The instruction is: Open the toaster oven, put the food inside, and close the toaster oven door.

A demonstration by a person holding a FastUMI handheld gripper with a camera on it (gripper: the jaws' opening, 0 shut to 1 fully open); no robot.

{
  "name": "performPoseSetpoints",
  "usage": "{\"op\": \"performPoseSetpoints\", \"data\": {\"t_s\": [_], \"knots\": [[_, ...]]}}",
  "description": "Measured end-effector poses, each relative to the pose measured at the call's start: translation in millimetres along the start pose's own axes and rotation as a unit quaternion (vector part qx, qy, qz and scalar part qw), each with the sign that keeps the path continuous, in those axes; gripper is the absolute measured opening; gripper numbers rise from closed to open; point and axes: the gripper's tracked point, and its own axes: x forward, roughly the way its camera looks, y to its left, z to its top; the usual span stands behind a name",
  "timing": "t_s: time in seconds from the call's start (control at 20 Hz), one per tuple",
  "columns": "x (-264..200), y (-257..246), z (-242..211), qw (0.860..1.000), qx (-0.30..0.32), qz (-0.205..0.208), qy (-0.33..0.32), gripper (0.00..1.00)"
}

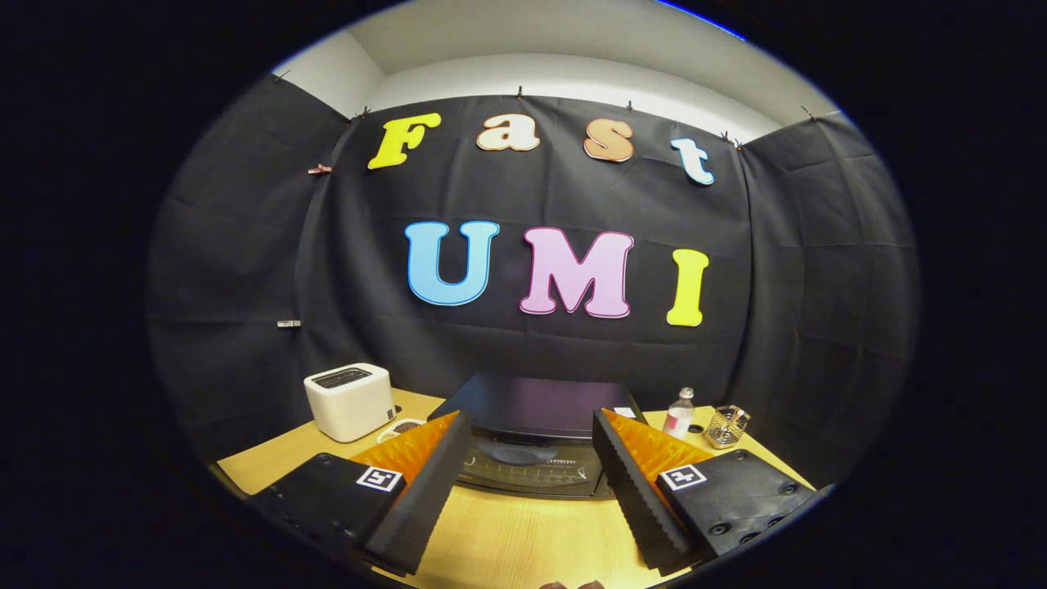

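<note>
Toaster oven (532, 438), door shut, is set at the counter's (507, 532) far edge, dead ahead beyond the spread, empty fingers (425, 491) of the gripper (523, 499).

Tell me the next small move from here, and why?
Probably ease the claw forward and down toward the toaster oven. Its fingers are spread open and hold nothing, and the oven sits just beyond them on the table with its door apparently closed.

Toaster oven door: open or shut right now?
Shut. The toaster oven door sits flush against its front, just ahead of the open gripper, whose fingers hold nothing.
</note>
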Motion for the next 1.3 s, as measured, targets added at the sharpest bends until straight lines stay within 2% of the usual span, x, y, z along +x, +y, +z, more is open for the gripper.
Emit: {"op": "performPoseSetpoints", "data": {"t_s": [0.45,0.8,0.95,1.3], "knots": [[54.2,42.8,-10.2,0.999,0.019,0.03,0.023,0.98],[111.2,57.4,-32.6,0.998,-0.006,0.034,0.043,0.98],[132.9,55.8,-50.5,0.998,-0.006,0.025,0.062,0.98],[153.3,18.1,-109.5,0.991,0.024,-0.036,0.128,0.99]]}}
